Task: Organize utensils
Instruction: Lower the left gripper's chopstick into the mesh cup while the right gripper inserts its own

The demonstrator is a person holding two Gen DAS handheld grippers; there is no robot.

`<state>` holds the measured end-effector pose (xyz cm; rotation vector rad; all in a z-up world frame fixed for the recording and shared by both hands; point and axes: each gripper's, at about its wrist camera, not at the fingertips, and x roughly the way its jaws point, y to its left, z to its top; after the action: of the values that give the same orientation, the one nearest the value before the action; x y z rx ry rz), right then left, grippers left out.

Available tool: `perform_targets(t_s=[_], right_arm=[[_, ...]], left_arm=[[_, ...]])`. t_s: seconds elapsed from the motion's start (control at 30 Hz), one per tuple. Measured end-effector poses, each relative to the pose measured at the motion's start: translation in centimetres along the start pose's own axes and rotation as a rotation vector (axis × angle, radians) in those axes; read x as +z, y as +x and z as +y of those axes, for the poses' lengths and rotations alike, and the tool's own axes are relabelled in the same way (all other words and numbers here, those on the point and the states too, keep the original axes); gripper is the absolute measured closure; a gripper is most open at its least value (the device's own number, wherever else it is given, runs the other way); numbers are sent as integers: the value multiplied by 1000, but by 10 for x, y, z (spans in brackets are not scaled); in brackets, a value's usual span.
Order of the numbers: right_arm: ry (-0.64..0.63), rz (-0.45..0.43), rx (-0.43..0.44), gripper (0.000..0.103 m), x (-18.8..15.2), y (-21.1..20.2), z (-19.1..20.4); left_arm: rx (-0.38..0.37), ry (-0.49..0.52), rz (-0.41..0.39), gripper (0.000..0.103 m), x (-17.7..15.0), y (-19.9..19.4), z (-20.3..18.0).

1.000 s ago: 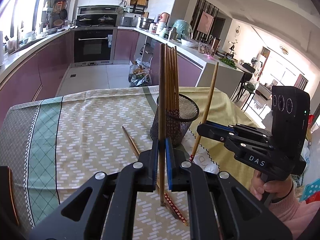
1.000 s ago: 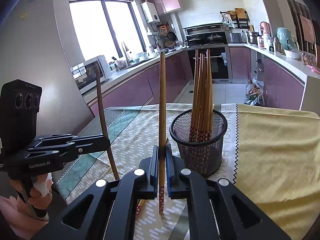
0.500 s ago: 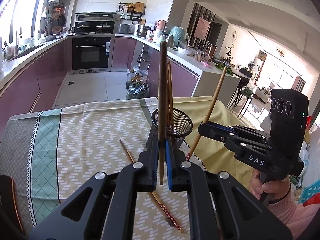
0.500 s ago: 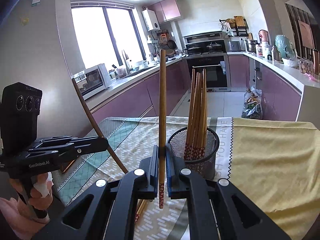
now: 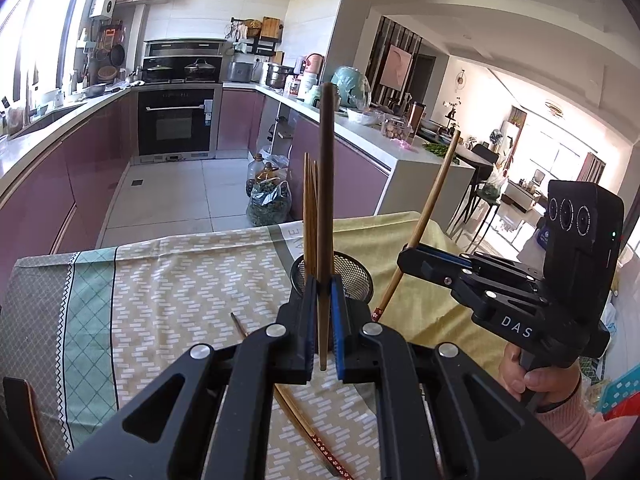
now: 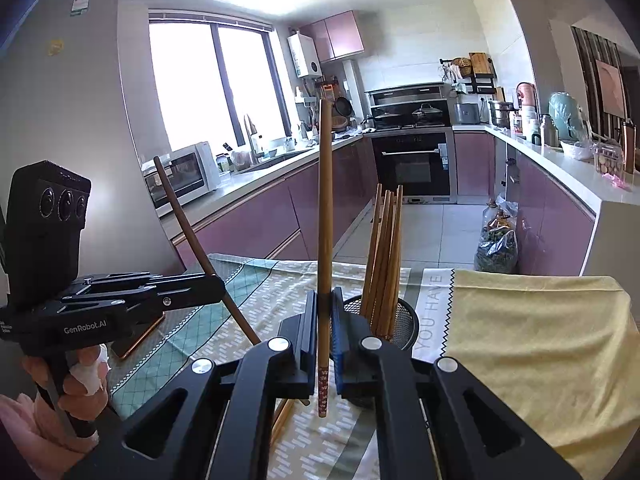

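in a kitchen, over a table laid with a patterned cloth, i hold a gripper in each hand, and each is clenched on one chopstick. my left gripper pinches a dark chopstick near its lower end, upright between the pads, its tip hanging just below the jaws; from the right wrist view that same stick leans out of the left gripper at a slant. my right gripper grips a paler chopstick low down, upright, its red patterned end showing under the jaws; from the left wrist view this stick tilts up out of the right gripper. both sticks are clear of the cloth. a black mesh cup stands on the table just beyond the grippers, a bundle of chopsticks upright inside it. one more loose pair lies flat on the cloth beneath my left gripper, red patterned ends toward the camera. a yellow cloth covers the table's right part. my right hand, in a pink sleeve, wraps its gripper's handle; my left hand has a white wrap on one finger
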<state>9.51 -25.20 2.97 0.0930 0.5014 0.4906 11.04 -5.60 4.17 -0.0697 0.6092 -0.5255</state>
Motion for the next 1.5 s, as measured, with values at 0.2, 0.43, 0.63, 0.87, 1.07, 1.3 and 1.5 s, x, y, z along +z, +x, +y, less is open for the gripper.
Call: perform_targets(t_s=[0.2,0.43,0.63,0.87,1.07,1.3,1.5], right_arm=[[-13,-26,-8,97,10,-5,0],[-25,-53,-6,97,23,-9,0],[-37,-73,-14,97,31,-9,2],[-30,-80,-22,97,38,-2,-4],[-19,-69,-32,97,38,8,-7],[-6,-28,-45,97,35,25,-13],[-3,15,-52,97,29,38,-16]], left_arm=[[-4,12,-25,95,13,-2,-2],[-14,16,-60,95,29,-4,-6],[-11,30,-94,95,43,-6,-12],[-11,35,-103,95,54,-1,-19],[10,42,-78,95,53,12,-17],[53,63,-27,95,52,36,-18],[62,71,23,95,46,54,-14]])
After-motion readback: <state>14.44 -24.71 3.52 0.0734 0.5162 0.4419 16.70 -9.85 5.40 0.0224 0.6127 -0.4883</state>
